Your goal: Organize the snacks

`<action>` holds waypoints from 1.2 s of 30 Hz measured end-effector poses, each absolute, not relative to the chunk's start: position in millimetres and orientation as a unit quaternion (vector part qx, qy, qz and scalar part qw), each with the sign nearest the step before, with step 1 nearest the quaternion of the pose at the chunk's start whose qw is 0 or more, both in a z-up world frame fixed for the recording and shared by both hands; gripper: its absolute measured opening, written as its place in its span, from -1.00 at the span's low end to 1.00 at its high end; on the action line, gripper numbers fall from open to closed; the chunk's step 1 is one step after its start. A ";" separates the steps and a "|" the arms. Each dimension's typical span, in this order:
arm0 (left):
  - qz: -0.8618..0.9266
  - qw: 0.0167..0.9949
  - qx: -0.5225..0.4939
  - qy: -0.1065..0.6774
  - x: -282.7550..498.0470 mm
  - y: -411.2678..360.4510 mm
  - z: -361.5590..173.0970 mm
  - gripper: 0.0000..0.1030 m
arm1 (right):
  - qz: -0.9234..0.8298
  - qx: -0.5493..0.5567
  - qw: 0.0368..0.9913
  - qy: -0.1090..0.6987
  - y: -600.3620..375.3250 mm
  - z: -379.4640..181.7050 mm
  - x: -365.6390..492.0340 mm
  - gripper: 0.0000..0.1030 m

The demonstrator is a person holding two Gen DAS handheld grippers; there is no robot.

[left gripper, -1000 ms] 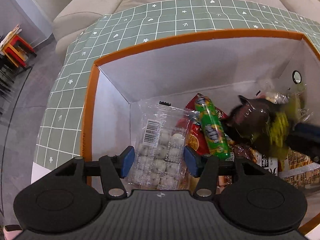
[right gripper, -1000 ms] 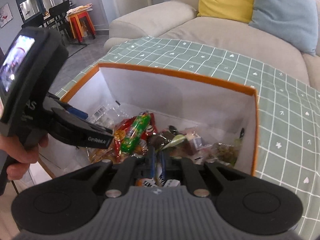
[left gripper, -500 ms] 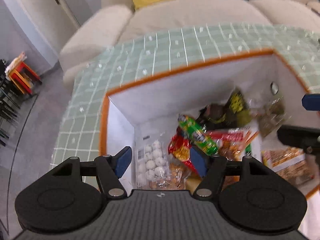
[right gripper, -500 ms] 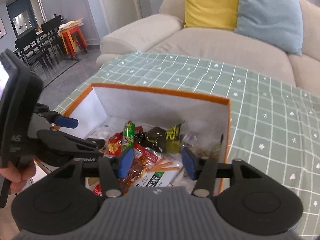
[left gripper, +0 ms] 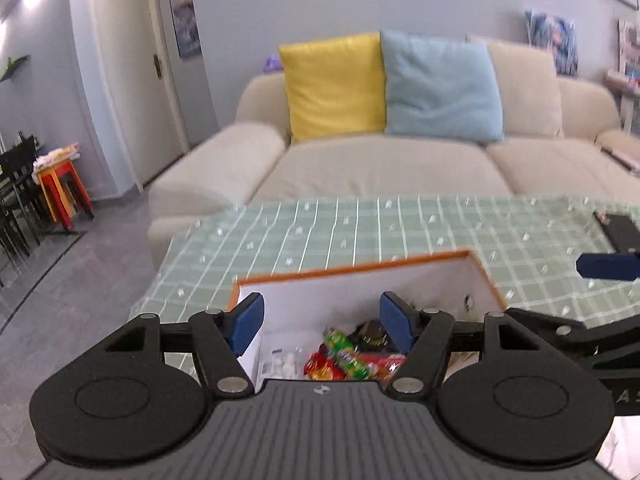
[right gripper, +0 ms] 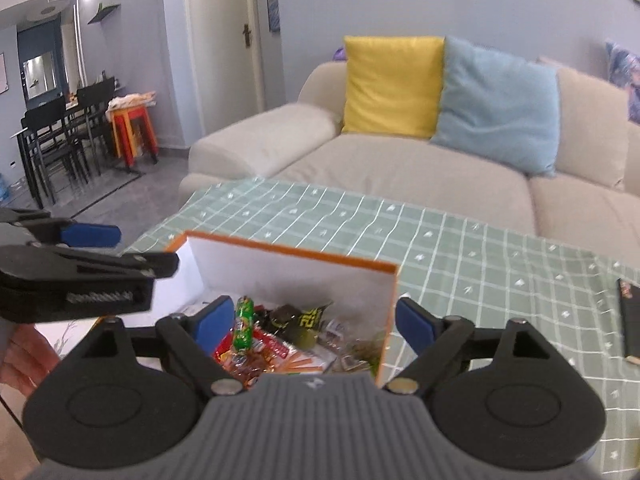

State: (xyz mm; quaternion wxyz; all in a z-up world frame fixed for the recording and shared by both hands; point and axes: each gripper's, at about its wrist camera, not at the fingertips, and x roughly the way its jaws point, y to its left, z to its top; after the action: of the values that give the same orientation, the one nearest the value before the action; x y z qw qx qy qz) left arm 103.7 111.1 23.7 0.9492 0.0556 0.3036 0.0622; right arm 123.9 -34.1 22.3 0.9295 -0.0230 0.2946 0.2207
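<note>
A white box with an orange rim [left gripper: 352, 266] [right gripper: 288, 254] stands on the green checked tablecloth and holds several snack packets, among them a green tube [left gripper: 346, 354] [right gripper: 244, 322], red packets [left gripper: 322, 368] and a dark packet with yellow print [right gripper: 308, 318]. My left gripper [left gripper: 322, 322] is open and empty, raised above the box's near side. My right gripper [right gripper: 312, 322] is open and empty, also raised above the box. Each gripper shows at the edge of the other's view.
A beige sofa [left gripper: 380, 164] with a yellow cushion [right gripper: 392, 84] and a blue cushion [right gripper: 496, 104] stands behind the table. A dark flat object [right gripper: 628, 320] lies on the cloth at the right. Dining chairs and red stools [right gripper: 132, 132] stand at the far left.
Both grippers have lifted up and back out of the box. The right gripper, shut a second ago, has opened, and the dark packet now lies in the box.
</note>
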 end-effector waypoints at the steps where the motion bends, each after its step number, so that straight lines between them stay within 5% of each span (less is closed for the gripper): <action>1: 0.061 0.951 0.053 0.298 99.8 109.0 26.9 0.52 | 0.217 -0.024 0.932 0.289 -37.4 24.9 119.2 0.72; 8: 0.066 0.963 0.023 0.261 70.2 103.9 38.0 0.52 | 0.196 -0.038 0.945 0.261 -59.1 37.6 84.1 0.78; 16: 0.067 0.966 0.041 0.248 45.7 88.8 35.6 0.73 | 0.166 -0.046 0.955 0.242 -83.1 41.5 41.6 0.86; 36: 0.093 0.939 0.051 0.327 25.1 67.7 -18.2 0.73 | 0.111 -0.060 0.953 0.276 -90.2 3.0 10.7 0.88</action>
State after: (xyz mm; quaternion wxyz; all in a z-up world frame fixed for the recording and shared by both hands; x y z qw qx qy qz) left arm 25.1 67.7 -18.2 0.9390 0.0509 0.3272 0.0925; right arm 10.7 -90.2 3.0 0.9527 -0.0597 0.2764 0.1110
